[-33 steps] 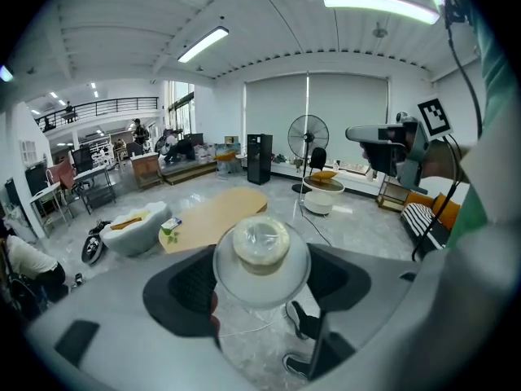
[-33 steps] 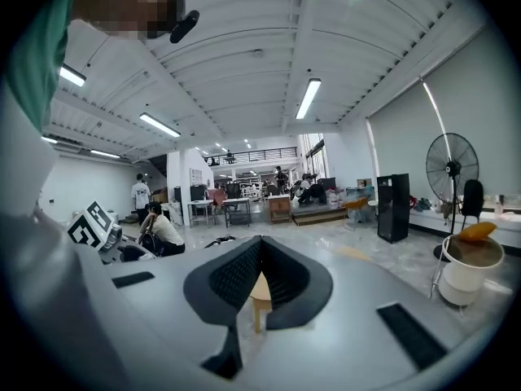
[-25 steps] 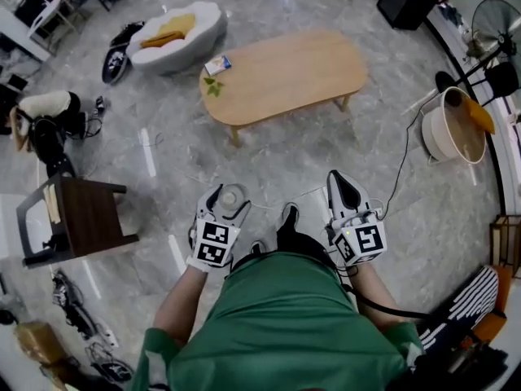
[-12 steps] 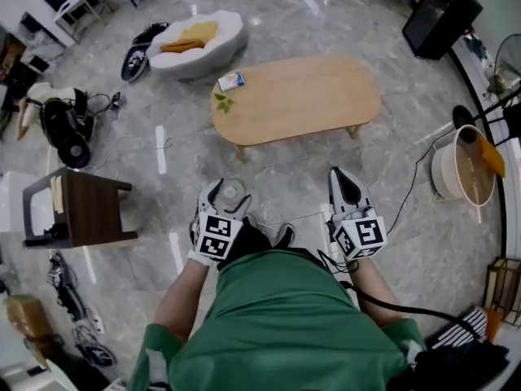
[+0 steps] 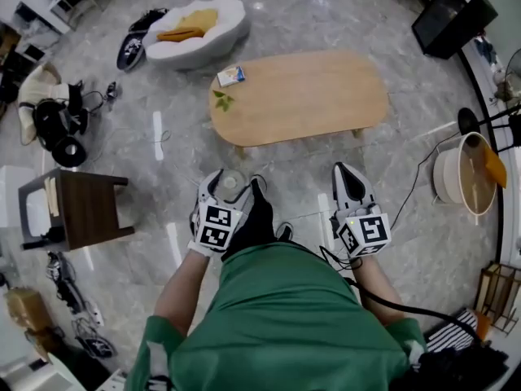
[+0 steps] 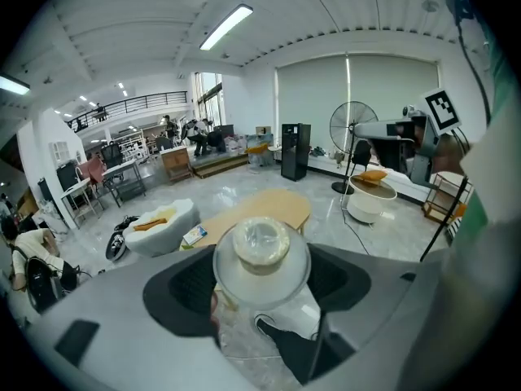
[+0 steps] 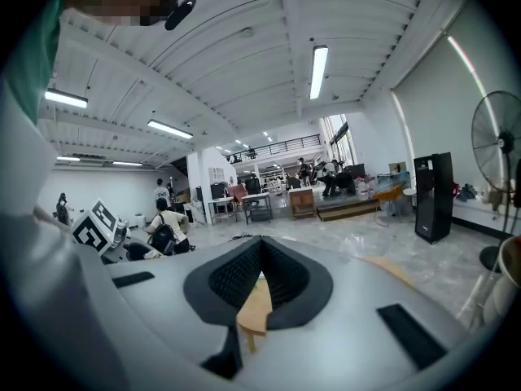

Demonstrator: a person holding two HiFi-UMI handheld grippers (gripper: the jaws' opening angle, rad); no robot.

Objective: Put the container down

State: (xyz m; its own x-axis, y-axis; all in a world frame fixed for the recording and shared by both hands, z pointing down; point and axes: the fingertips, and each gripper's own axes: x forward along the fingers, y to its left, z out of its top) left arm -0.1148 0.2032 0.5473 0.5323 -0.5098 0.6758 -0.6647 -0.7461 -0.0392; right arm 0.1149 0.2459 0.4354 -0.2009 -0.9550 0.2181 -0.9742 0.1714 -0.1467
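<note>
carry step: my left hand-held gripper (image 5: 229,182) clamps the clear lidded container (image 6: 260,257), right hand-held gripper (image 5: 348,182) pinched together, empty; next i must reach the wooden bench (image 5: 309,96) and lower it.

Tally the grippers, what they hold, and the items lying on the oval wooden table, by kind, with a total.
Grippers: 2, the left gripper and the right gripper
Clear container, held in the left gripper: 1
Small box on the oval table: 1
Green leafy sprig on the oval table: 1
Total: 5
</note>
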